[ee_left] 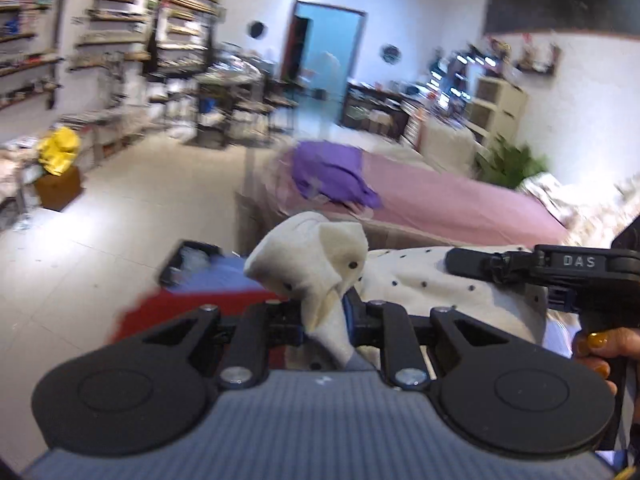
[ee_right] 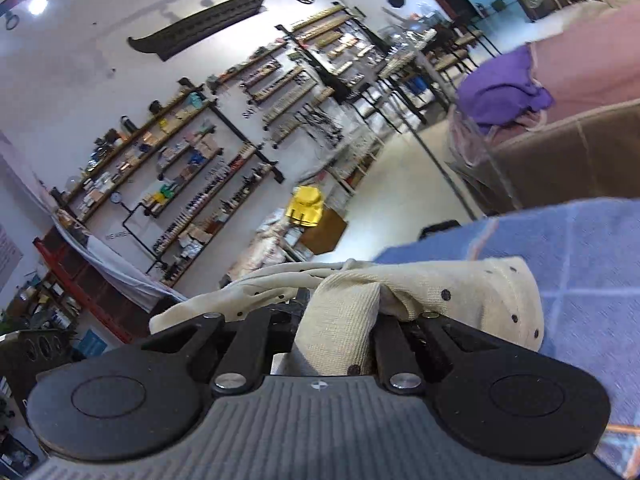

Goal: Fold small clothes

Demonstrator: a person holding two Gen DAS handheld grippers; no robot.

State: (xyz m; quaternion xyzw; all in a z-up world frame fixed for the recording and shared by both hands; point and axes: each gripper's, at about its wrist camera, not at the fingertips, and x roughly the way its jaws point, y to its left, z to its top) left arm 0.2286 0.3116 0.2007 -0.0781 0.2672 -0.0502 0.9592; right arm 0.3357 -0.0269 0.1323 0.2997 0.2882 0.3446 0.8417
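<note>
While it hangs in the air between the two tools, the cream garment point(ee_left: 308, 256) with small dark dots is pinched at two spots, so it's up off everything rather than lying flat. The left gripper point(ee_left: 326, 312) has its jaws drawn in tight on a bunched fold of the cloth, which sticks up like a little knob right in front of its camera. The right gripper point(ee_right: 340, 320) is the same story, jaws narrow and clamped on another wad of the same fabric, with the rest of the dotted cloth draping off to the right side of that view.

From the left wrist view you can also see the right tool itself off to the right, black with "DAS" on it, and a hand point(ee_left: 600, 348) with yellow-painted nails wrapped around its handle.

Below the garment there's a blue checked cloth point(ee_right: 580, 248), plus a red patch point(ee_left: 192, 308) in the left view. Further back sits a bed with a pink cover point(ee_left: 452, 196) and a purple garment point(ee_left: 332, 178) crumpled on it. Shelves point(ee_right: 192, 168) packed with stuff line the wall, and a yellow thing point(ee_left: 60, 154) sits on a box point(ee_left: 58, 188) on the floor. Everything's a bit motion-blurred.
</note>
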